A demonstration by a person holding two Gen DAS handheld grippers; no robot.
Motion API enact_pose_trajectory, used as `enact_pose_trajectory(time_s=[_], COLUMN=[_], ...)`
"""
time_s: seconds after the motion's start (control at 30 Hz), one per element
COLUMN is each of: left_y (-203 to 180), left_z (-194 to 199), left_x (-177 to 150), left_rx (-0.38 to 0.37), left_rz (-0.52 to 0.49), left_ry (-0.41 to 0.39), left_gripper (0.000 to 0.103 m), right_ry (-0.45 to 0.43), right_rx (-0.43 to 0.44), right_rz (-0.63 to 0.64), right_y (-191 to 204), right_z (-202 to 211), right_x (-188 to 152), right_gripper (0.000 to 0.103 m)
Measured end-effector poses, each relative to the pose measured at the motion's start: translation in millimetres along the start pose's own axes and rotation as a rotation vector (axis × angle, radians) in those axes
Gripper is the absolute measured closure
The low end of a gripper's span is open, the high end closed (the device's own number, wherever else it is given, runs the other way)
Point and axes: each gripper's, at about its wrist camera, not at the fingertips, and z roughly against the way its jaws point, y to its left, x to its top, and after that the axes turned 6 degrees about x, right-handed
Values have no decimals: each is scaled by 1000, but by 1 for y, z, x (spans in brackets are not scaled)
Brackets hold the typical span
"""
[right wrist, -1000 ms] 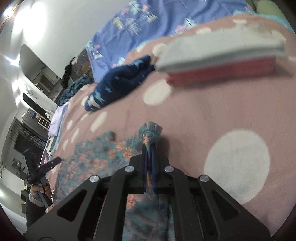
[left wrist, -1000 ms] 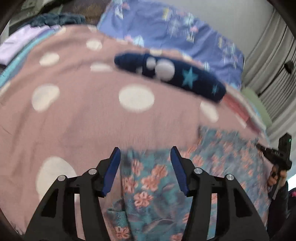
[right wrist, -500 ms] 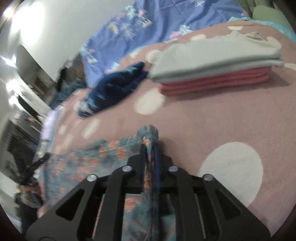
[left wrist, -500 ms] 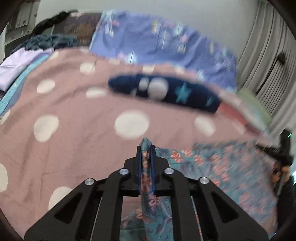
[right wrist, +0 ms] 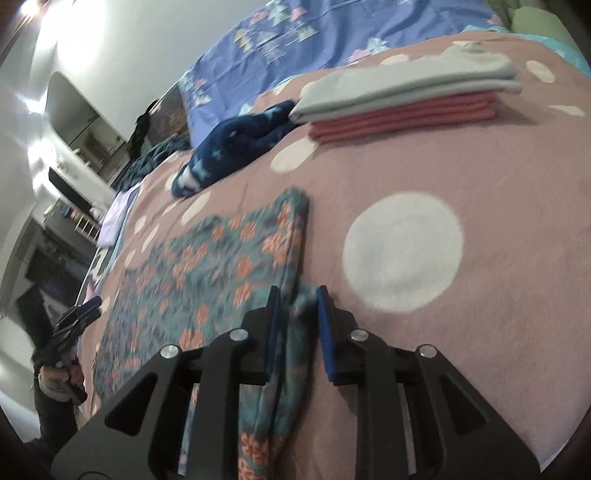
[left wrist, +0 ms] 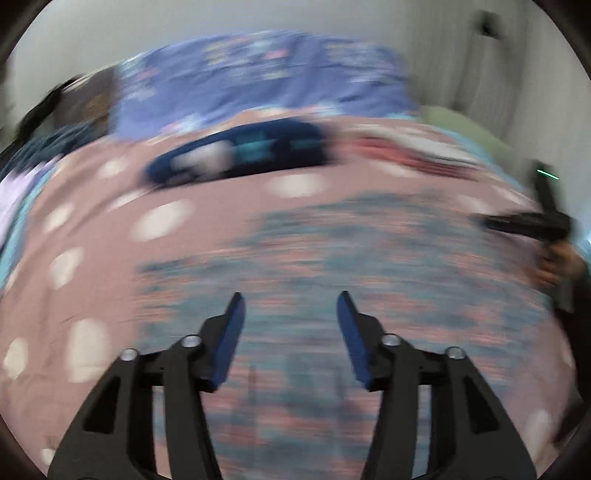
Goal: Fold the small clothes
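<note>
A teal garment with orange flowers (right wrist: 207, 266) lies spread flat on the pink polka-dot blanket (right wrist: 480, 177). It fills the middle of the blurred left wrist view (left wrist: 332, 258). My left gripper (left wrist: 290, 306) is open and empty above the cloth. My right gripper (right wrist: 297, 299) is open, its jaws a small way apart with the garment's right edge lying loose between them. The other gripper shows at the far left of the right wrist view (right wrist: 74, 321) and at the far right of the left wrist view (left wrist: 532, 221).
A navy star-print garment (right wrist: 236, 144) lies crumpled beyond the floral one. A folded stack, grey on red (right wrist: 402, 99), sits at the back right. A purple patterned sheet (right wrist: 332, 33) covers the bed's far end. Lilac clothes (right wrist: 114, 221) lie at the left edge.
Both grippers have opened and let go of the floral garment, which now lies flat on the blanket. The left gripper is moving fast; its view is blurred.
</note>
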Motion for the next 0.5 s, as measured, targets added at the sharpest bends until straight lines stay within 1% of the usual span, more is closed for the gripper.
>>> enact_pose_trajectory(time_s=[0.1, 0.13, 0.2, 0.23, 0.27, 0.3, 0.37, 0.4, 0.43, 0.5], left_y=[-90, -117, -173, -195, -215, -241, -266, -280, -289, -298], left_z=[2, 1, -3, -5, -7, -12, -20, -26, -31, -39], left_x=[-7, -11, -20, -26, -31, -37, -42, -44, -46, -45], left_rx=[-185, -224, -285, -300, -304, -285, -251, -212, -176, -143], left_rz=[-110, -149, -246, -295, -343, -410, -485, -527, -554, -552], left_ry=[24, 38, 56, 62, 65, 68, 76, 75, 72, 80], left_gripper=[43, 38, 33, 29, 26, 25, 24, 24, 24, 24], right_ry=[0, -3, 5, 12, 21, 33, 43, 46, 46, 47], right_rx=[16, 29, 55, 62, 70, 84, 102, 108, 117, 146], right_rz=[-14, -21, -32, -32, -30, -31, -42, -47, -49, -62], right_y=[-4, -6, -10, -12, -13, -15, -17, -18, -19, -23], right_z=[-4, -2, 3, 5, 6, 7, 8, 8, 8, 8], right_x=[-4, -5, -6, -6, -7, -9, -11, -11, -11, -12], right_gripper=[78, 78, 78, 78, 78, 78, 78, 78, 77, 75])
